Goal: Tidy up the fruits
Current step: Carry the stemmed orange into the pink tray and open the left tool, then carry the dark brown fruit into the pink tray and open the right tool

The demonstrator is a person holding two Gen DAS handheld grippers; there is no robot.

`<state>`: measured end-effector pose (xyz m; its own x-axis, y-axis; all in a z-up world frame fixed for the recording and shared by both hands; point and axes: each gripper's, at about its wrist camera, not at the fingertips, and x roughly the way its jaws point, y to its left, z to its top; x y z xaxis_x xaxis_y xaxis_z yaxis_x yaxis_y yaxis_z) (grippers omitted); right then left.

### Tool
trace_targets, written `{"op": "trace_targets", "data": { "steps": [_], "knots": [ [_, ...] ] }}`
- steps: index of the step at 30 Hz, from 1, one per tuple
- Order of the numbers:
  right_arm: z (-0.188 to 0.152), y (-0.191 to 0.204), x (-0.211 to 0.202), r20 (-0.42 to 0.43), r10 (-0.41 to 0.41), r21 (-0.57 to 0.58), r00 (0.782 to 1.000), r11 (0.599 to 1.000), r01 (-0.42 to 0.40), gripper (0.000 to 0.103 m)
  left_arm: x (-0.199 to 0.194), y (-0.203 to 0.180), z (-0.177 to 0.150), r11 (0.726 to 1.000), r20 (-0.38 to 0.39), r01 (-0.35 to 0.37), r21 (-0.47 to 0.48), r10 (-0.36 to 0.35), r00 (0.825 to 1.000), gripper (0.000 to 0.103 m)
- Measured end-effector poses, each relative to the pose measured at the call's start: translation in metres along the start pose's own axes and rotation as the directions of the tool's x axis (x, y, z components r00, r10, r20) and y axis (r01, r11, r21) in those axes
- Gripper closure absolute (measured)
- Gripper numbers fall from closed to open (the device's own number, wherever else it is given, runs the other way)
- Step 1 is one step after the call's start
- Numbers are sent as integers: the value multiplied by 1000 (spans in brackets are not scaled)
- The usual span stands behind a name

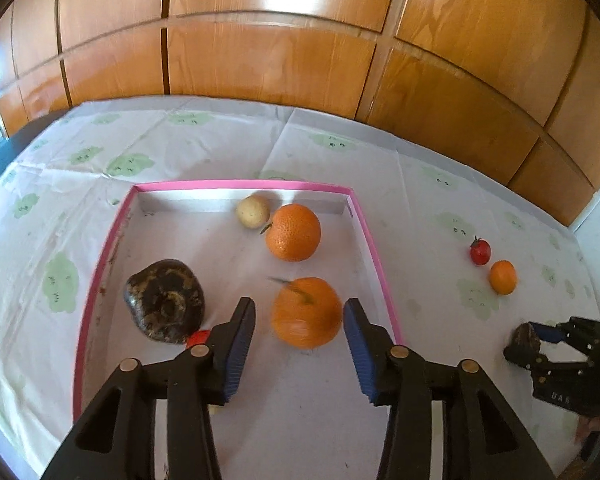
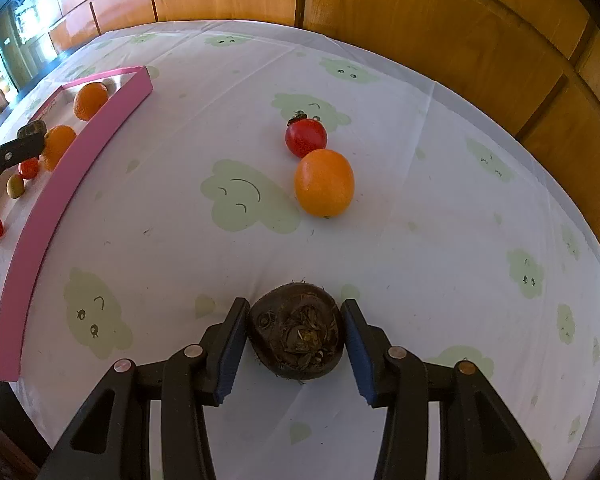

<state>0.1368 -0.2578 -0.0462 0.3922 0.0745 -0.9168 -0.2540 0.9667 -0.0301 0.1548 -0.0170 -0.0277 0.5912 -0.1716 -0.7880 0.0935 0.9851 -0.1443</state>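
My left gripper (image 1: 299,303) is open above the pink-rimmed tray (image 1: 236,185). A blurred orange (image 1: 306,312) lies between its fingers, with a gap on its left side. Also in the tray are a second orange (image 1: 293,232), a pale round fruit (image 1: 253,211), a dark brown lumpy fruit (image 1: 164,300) and a small red tomato (image 1: 198,336), half hidden behind a finger. My right gripper (image 2: 294,304) is shut on another dark brown fruit (image 2: 296,336), low over the tablecloth, right of the tray. A red tomato (image 2: 306,137) and a small orange (image 2: 324,182) lie on the cloth beyond it.
A white tablecloth (image 2: 420,220) with pale green cloud faces covers the table. Wooden panelled doors (image 1: 276,52) stand close behind its far edge. The tray's pink side wall (image 2: 60,184) runs along the left in the right wrist view, with more small fruits inside.
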Motion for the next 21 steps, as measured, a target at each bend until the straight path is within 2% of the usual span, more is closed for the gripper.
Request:
{"op": "trace_targets", "data": {
  "steps": [3,7,12,21],
  "knots": [
    [-1,1,-1,2,-4,-2,1000,1000,4,56,-13,-2,-10,999,20,-43,-12,44,999,55],
    [-2,3,-2,7,-12,-11,1000,1000,12,56,-31,-7,-25,998,64,-61,3,60,996,55],
    [-4,6,-3,16,-26,-29,1000,999,26,56,-50,-15,-38,996,104,-72,51,66,992,55],
    [-7,9,-6,24,-25,-26,999,999,25,56,-69,-20,-46,996,130,-60,72,51,990,55]
  ]
}}
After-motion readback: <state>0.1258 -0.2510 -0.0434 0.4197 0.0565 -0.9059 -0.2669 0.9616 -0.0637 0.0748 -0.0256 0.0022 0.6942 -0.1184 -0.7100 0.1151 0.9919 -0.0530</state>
